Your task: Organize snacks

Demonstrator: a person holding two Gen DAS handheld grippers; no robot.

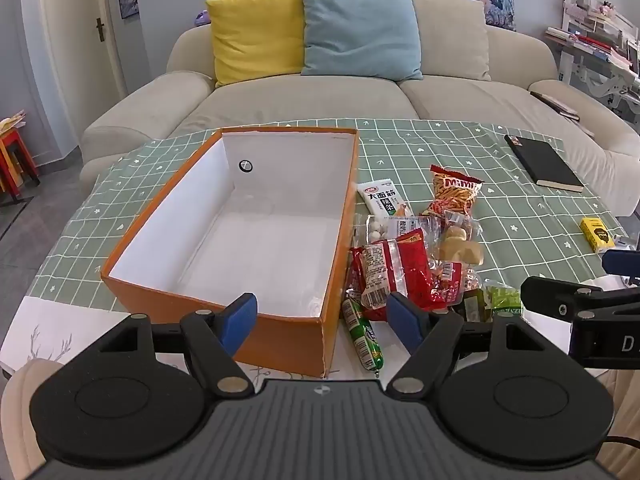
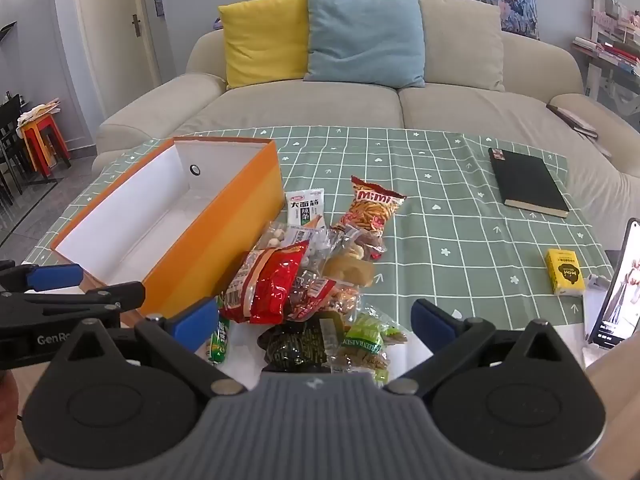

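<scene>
Both grippers, left (image 1: 323, 320) and right (image 2: 314, 326), wide open, holding nothing. Beyond: heap of crinkled snacks (image 2: 308, 276), red, green, white packets, just right of orange box (image 1: 224, 224), white inside.

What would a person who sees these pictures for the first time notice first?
The eye goes first to the open orange box with its empty white inside, standing on the left part of the green checked tablecloth. Right beside it lies a bright heap of snack packets, with a red bag on top and a Mimi snack bag behind. At the bottom of each view a hand-held gripper, left and right, stands open and holds nothing.
</scene>
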